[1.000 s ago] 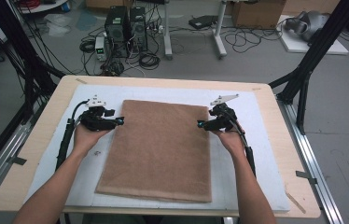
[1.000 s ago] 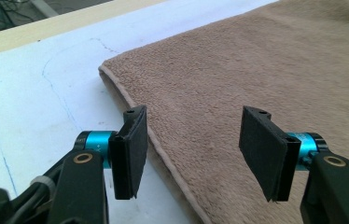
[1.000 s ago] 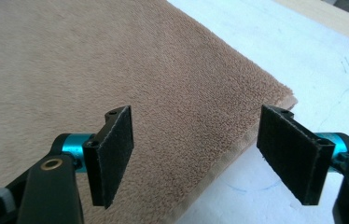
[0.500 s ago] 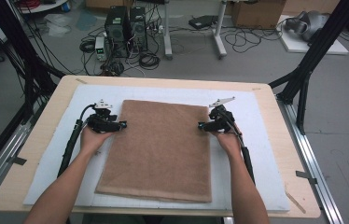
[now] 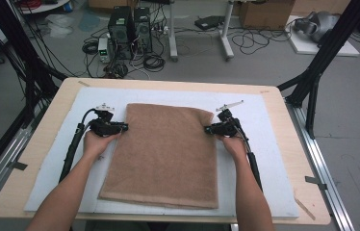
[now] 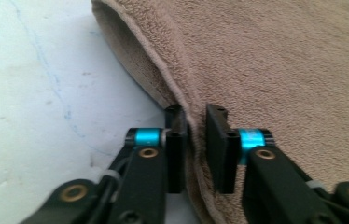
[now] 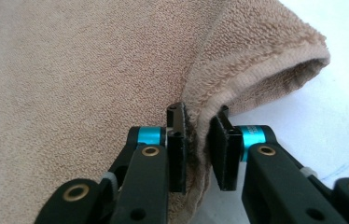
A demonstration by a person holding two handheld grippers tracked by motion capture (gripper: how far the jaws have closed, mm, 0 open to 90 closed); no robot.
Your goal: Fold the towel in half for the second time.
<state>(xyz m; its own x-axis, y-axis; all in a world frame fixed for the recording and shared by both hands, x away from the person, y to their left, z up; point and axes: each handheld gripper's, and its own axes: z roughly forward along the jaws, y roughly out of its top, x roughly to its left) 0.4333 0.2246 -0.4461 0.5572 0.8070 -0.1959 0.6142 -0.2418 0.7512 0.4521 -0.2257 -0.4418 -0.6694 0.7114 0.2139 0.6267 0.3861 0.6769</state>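
A brown towel (image 5: 168, 149) lies flat on a white mat (image 5: 264, 149). My left gripper (image 5: 120, 127) is at the towel's left edge near the far corner, and my right gripper (image 5: 209, 129) is at the right edge opposite. In the left gripper view the left gripper (image 6: 196, 142) is shut on the hem of the towel (image 6: 280, 60), which stands up between the jaws. In the right gripper view the right gripper (image 7: 197, 147) pinches the folded edge of the towel (image 7: 70, 60), and that edge lifts off the mat (image 7: 312, 135).
The mat covers most of a wooden table (image 5: 48, 115). Black frame posts (image 5: 313, 82) stand at the table's far corners. Computers and cables (image 5: 130, 29) sit on the floor beyond.
Both grippers have edged inward onto the towel's side edges and closed on them. The towel's far corners are now slightly puckered.
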